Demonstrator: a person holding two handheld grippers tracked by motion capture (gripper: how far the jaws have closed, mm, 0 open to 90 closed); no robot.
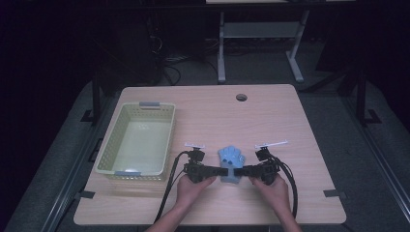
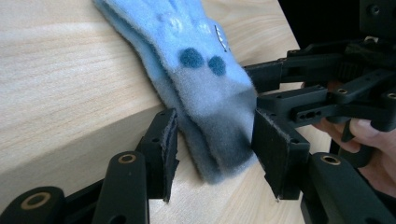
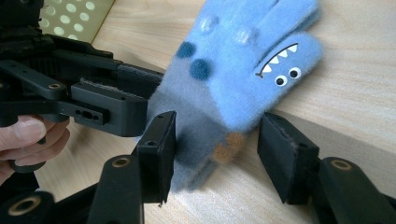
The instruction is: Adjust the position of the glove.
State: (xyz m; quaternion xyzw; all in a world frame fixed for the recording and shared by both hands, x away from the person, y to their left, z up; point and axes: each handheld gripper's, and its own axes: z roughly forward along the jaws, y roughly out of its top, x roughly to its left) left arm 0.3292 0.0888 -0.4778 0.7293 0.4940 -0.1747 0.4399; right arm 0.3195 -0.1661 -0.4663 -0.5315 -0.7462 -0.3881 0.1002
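From the high view we see our two forearms come in from the bottom edge and angle toward each other, the left hand (image 1: 192,186) and the right hand (image 1: 271,187) each wrapped around a gripper body low over the wooden table (image 1: 270,116). The left gripper (image 1: 218,170) points right and the right gripper (image 1: 240,170) points left, so their tips meet at the near end of the blue glove (image 1: 231,162), which lies flat near the table's front edge, its fingers pointing away from us. The pale yellow basket (image 1: 107,145) sits well apart on the left side of the table. In the left gripper view, we look along the left gripper (image 2: 215,151) held level just above the wood; its jaws straddle the cuff of the glove (image 2: 196,74), one pad just beside the fleece and the other at its edge, and we see no squeeze in the cloth, so we read them as part open around it. The right gripper (image 2: 280,81) comes in from the right, with fingers of our right hand (image 2: 369,135) behind it. In the right gripper view, the right gripper (image 3: 215,149) is likewise level, its jaws apart on either side of the glove (image 3: 243,70) cuff, the left pad against the fleece and the right pad clear of it. The left gripper (image 3: 135,88) reaches in from the left to the cuff, with our left hand (image 3: 28,135) on it.
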